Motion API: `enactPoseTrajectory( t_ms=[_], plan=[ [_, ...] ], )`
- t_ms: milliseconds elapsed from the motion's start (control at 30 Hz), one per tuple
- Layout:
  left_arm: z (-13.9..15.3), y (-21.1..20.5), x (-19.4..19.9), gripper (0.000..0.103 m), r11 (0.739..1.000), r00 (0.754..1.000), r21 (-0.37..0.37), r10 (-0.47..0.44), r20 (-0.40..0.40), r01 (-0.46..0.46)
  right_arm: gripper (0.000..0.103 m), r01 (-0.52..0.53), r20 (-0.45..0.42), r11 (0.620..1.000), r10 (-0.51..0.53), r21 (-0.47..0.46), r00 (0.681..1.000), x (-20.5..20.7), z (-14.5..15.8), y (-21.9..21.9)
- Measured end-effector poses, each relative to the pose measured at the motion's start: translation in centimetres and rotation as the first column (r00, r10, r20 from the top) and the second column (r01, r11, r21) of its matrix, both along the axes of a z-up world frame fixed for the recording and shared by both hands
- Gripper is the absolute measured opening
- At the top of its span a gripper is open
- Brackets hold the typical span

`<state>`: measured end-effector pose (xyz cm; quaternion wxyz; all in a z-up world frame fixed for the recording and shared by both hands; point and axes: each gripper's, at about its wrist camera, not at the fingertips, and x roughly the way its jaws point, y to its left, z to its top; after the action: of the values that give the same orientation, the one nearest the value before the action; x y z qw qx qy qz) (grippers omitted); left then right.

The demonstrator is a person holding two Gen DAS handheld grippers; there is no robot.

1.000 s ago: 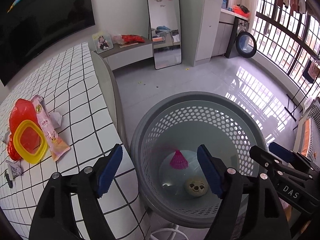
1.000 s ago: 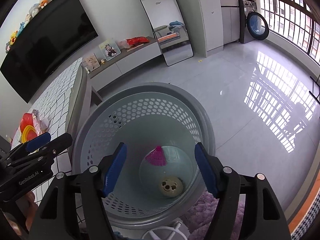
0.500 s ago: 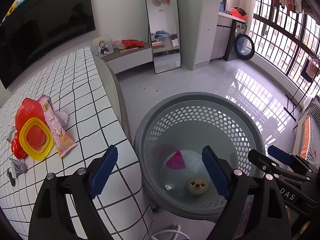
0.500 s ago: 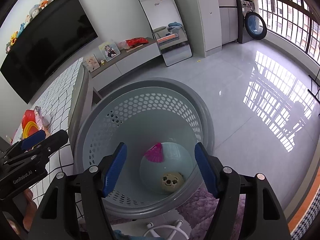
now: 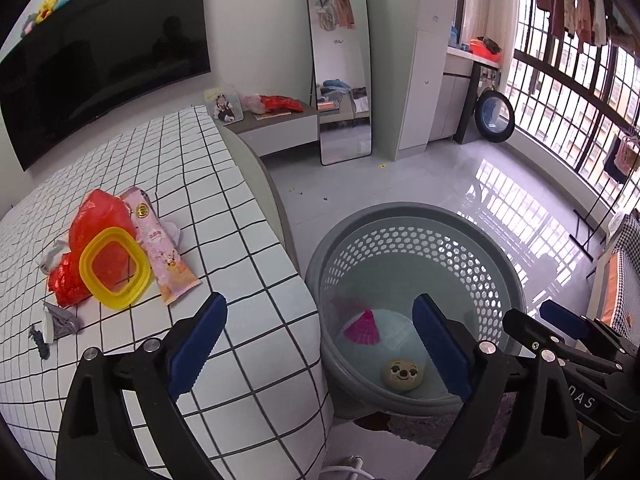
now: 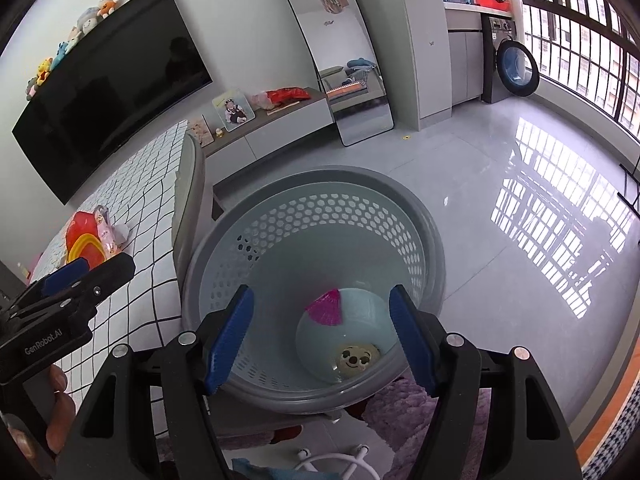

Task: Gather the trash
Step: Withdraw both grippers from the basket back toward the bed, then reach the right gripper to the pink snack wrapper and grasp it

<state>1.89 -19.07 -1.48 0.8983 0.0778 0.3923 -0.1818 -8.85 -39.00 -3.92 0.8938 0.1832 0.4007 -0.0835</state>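
A grey perforated basket (image 5: 416, 240) (image 6: 312, 216) stands on the floor beside the bed. Inside lie a pink fan-shaped piece (image 5: 362, 326) (image 6: 326, 308) and a round yellow face toy (image 5: 402, 374) (image 6: 356, 358). On the checked bedspread (image 5: 192, 184) lie a red plastic bag (image 5: 94, 216), a yellow ring-shaped lid (image 5: 114, 268), a pink snack wrapper (image 5: 160, 248), white tissue (image 5: 172, 230) and small grey scraps (image 5: 58, 322). My left gripper (image 5: 320, 344) is open and empty, over the bed corner and basket edge. My right gripper (image 6: 322, 338) is open and empty above the basket.
A low TV cabinet (image 5: 280, 128) with a photo frame and red bag, a standing mirror (image 5: 340, 60) and a washing machine (image 5: 494, 116) line the far wall. Glossy tiled floor (image 6: 500, 168) stretches to the right. A purple rug (image 6: 404, 412) and white cable lie below the basket.
Both grippers have drawn back and upward from the basket. The left one has swung left, bringing more of the bed and its trash into view. Both stay open.
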Motion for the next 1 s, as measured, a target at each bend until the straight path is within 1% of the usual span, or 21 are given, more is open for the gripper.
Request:
enactPoseTrajectory(
  t_ms=[133, 267, 467, 633, 767, 1000],
  plan=[
    [1.2, 2.0, -0.4, 0.095, 0.999, 0.999, -0.012, 0.039, 0.034, -0.039, 0.067, -0.028, 0.02, 1.0, 0.028, -0.012, 0.999, 0.3, 0.9, 1.6],
    [2.2, 4.6, -0.3, 0.096, 0.995, 0.994, -0.034, 0.098, 0.047, -0.097, 0.068, -0.061, 0.044, 0.998, 0.062, -0.015, 0.997, 1.0, 1.7, 3.5],
    [2.7, 9.2, -0.4, 0.097, 0.98, 0.977, -0.031, 0.199, 0.072, -0.197, 0.068, -0.129, 0.063, 0.991, 0.13, -0.015, 0.989, 2.6, 2.1, 7.2],
    [2.3, 13.8, -0.6, 0.097, 0.957, 0.954, -0.019, 0.289, 0.083, -0.289, 0.068, -0.213, 0.074, 0.977, 0.214, -0.024, 0.974, 3.9, 2.2, 11.2],
    [1.6, 17.0, -1.0, 0.097, 0.935, 0.933, -0.004, 0.354, 0.07, -0.355, 0.068, -0.278, 0.071, 0.96, 0.28, -0.029, 0.957, 5.1, 1.7, 14.5],
    [0.2, 21.6, -1.6, 0.097, 0.899, 0.899, 0.018, 0.436, 0.046, -0.437, 0.068, -0.38, 0.058, 0.924, 0.382, -0.046, 0.922, 6.2, 0.9, 19.7]
  ],
)
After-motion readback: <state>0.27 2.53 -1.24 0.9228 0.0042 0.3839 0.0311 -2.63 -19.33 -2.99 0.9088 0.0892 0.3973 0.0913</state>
